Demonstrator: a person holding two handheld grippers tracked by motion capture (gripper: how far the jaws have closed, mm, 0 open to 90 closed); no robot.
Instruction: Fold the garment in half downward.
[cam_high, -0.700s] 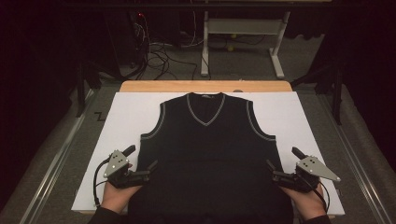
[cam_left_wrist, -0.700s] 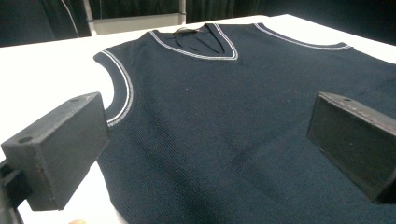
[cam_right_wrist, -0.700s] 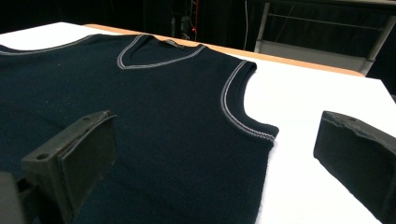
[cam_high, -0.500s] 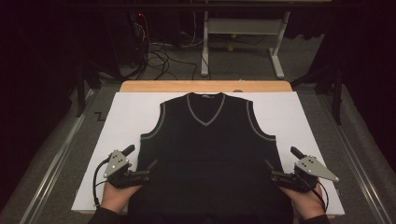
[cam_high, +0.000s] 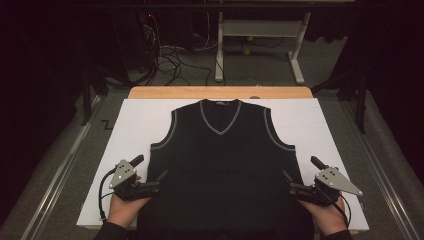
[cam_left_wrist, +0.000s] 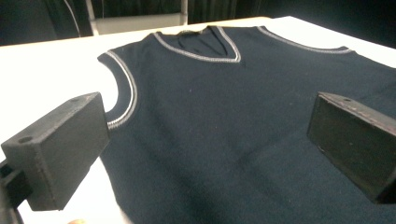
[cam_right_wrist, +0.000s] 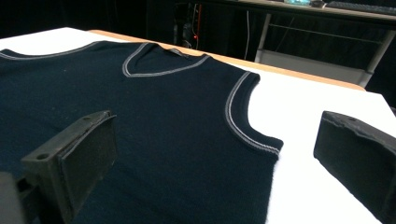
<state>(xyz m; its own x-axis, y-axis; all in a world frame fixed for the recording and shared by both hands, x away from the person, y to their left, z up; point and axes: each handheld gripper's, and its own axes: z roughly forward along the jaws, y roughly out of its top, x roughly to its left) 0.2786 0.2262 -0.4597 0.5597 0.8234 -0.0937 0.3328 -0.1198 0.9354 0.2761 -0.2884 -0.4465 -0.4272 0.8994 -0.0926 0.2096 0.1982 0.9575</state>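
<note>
Your left gripper (cam_high: 159, 183) sits at the left side seam of the dark sleeveless vest (cam_high: 225, 165), jaws spread wide and nothing between them; in the left gripper view the near jaw hangs over the white table cover (cam_high: 135, 125) and the far one over the knit, so if you close from here you may catch one layer only, or pinch the cover along with the cloth and drag it; the vest itself lies flat and face up in the middle of the table, V-neck (cam_high: 220, 120) pointing away from you, hem toward you; a lift from one side alone would likely skew it and crease the smooth front, so both hands probably need to bite at matching points; your right gripper (cam_high: 290, 186) mirrors the left at the right side seam, jaws likewise wide apart and empty, one over the knit and one over the white cover, with the same risk of a shallow or double grab; the hem runs off the bottom of the high view between your forearms, so its lie is hidden; the fabric is so dark that any folds or wrinkles in it are hard to make out, and whether either lower jaw touches the cloth cannot be told
</note>
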